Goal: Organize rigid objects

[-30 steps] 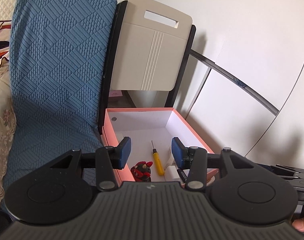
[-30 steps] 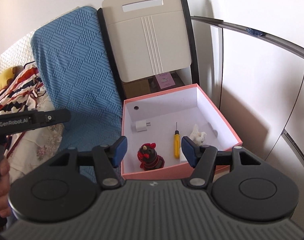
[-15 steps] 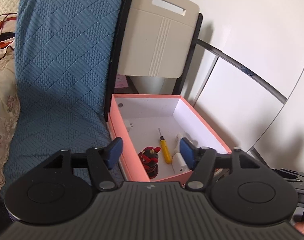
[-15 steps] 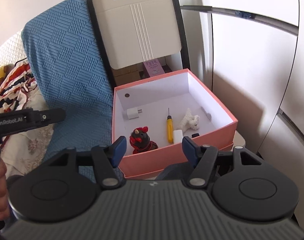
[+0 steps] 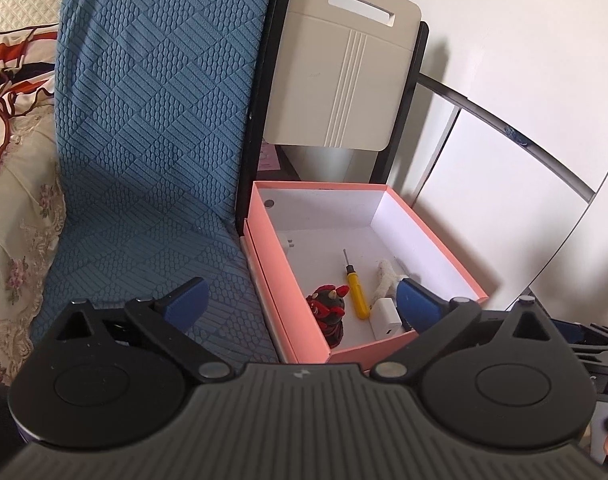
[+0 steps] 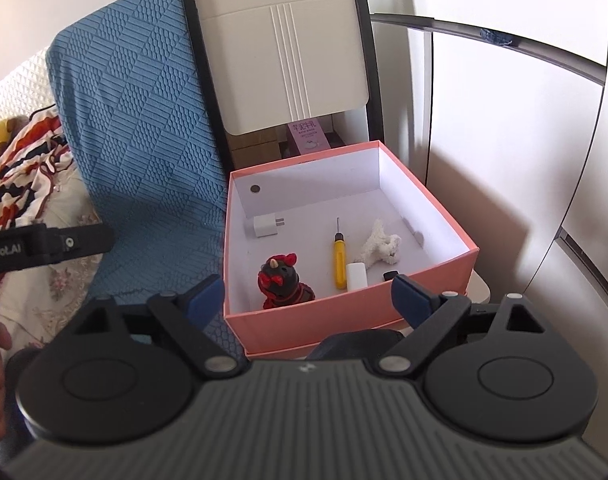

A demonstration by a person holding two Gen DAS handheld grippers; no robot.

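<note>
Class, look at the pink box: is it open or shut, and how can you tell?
Open. The pink box has no lid on top; its white inside shows, with a screwdriver and a figurine on its floor.

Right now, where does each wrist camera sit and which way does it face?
Left wrist: on the left gripper, looking forward and down into the pink box from its blue-cushion side; own open fingers show.
Right wrist: on the right gripper, facing the pink box's near wall; open fingers and the left gripper's handle show.
Shared: yellow screwdriver, red-and-black figurine, beige folding chair.
</note>
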